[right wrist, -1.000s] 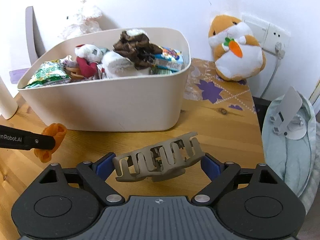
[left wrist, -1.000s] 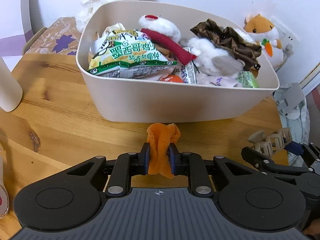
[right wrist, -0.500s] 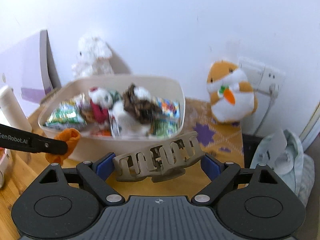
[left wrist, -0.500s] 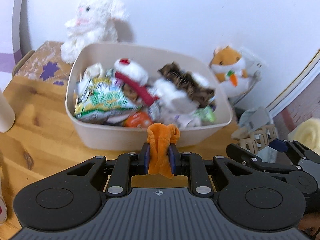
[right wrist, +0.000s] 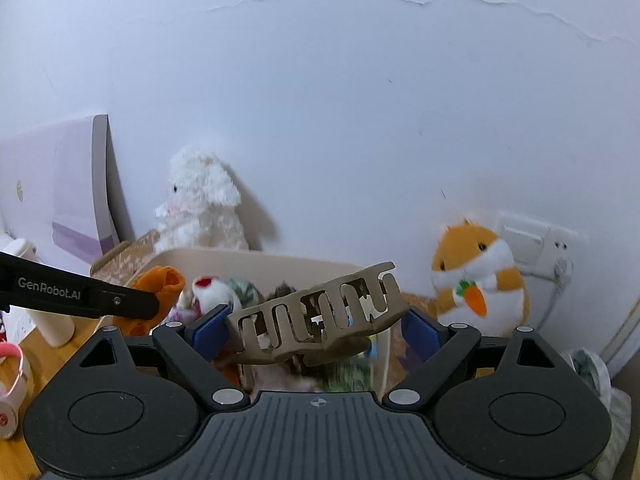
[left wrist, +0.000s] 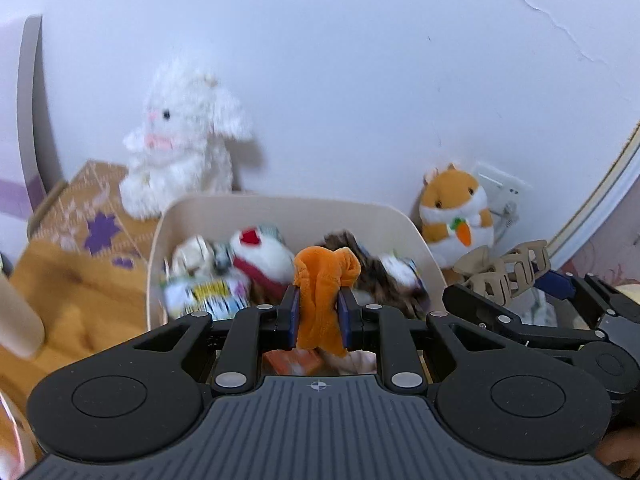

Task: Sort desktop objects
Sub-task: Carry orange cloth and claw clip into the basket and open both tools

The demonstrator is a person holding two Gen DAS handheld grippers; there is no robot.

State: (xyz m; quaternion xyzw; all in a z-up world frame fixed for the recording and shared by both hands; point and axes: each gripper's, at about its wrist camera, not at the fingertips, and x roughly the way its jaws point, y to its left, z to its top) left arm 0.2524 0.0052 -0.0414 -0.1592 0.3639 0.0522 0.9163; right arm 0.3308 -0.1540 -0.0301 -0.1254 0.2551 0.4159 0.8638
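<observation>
Left gripper clamps orange cloth | above bin rim

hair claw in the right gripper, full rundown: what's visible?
The hair claw is matte taupe, plastic by the look of it, with two rows of interlocking curved teeth, closed. The right gripper holds it lengthwise, its jaws shut on the claw's two ends, teeth side up and tilted, the right end higher. It hangs in the air over the bin; nothing but the blue pads touches it. The left wrist view shows it too.
</observation>
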